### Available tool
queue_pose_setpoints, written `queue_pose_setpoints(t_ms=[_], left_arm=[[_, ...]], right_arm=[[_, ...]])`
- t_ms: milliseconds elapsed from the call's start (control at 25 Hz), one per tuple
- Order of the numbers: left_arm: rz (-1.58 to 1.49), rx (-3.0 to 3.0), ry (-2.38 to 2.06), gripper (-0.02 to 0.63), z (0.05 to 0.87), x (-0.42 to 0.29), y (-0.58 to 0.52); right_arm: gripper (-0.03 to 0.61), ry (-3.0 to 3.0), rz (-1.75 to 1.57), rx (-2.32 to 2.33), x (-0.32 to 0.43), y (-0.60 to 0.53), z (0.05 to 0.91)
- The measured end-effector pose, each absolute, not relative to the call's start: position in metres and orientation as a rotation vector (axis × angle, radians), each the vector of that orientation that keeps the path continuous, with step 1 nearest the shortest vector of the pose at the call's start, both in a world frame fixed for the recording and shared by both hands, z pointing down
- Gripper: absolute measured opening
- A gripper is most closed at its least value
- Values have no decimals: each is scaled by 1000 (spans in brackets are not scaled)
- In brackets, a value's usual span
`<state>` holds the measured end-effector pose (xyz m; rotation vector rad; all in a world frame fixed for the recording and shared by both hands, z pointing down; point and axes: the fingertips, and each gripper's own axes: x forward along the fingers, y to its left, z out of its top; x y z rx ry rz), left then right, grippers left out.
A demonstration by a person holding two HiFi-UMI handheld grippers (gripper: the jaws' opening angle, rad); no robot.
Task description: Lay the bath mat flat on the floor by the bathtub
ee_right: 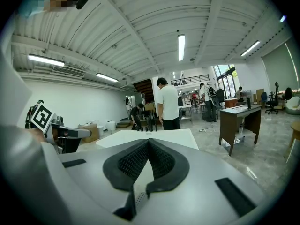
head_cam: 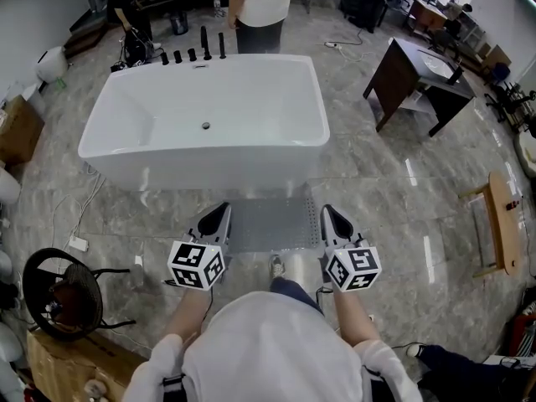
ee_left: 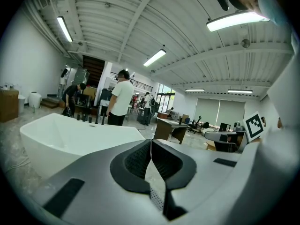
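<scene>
A thin grey dotted bath mat (head_cam: 272,223) is stretched between my two grippers, just in front of the white bathtub (head_cam: 205,120). My left gripper (head_cam: 223,209) is shut on its left corner and my right gripper (head_cam: 327,212) is shut on its right corner. In the left gripper view the left gripper (ee_left: 151,142) has its jaws together, with the mat's perforated edge (ee_left: 156,196) pinched between them. In the right gripper view the right gripper (ee_right: 147,140) shows the same, with a strip of mat (ee_right: 139,199) below the pads. My shoe (head_cam: 276,266) shows under the mat's near edge.
A person (head_cam: 260,7) stands behind the tub by the black taps (head_cam: 193,53). A dark desk (head_cam: 410,78) is at the back right and a wooden rack (head_cam: 502,224) at the right. A black round fan (head_cam: 59,296), a power strip (head_cam: 77,243) and a cardboard box (head_cam: 17,128) are on the left.
</scene>
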<state>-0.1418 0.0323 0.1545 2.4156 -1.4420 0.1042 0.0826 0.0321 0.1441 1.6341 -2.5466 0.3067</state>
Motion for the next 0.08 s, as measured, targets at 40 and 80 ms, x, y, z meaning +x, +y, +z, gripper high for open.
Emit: queue_pose_setpoints(t_ms=[40,80], left_arm=[[101,2416,-1442,32,154,-142,32],[97,2416,-1442,32,154,-142,31]], right_arm=[[29,-2547,306,1633,82,31,145],[29,-2547,304,1633,82,31,145]])
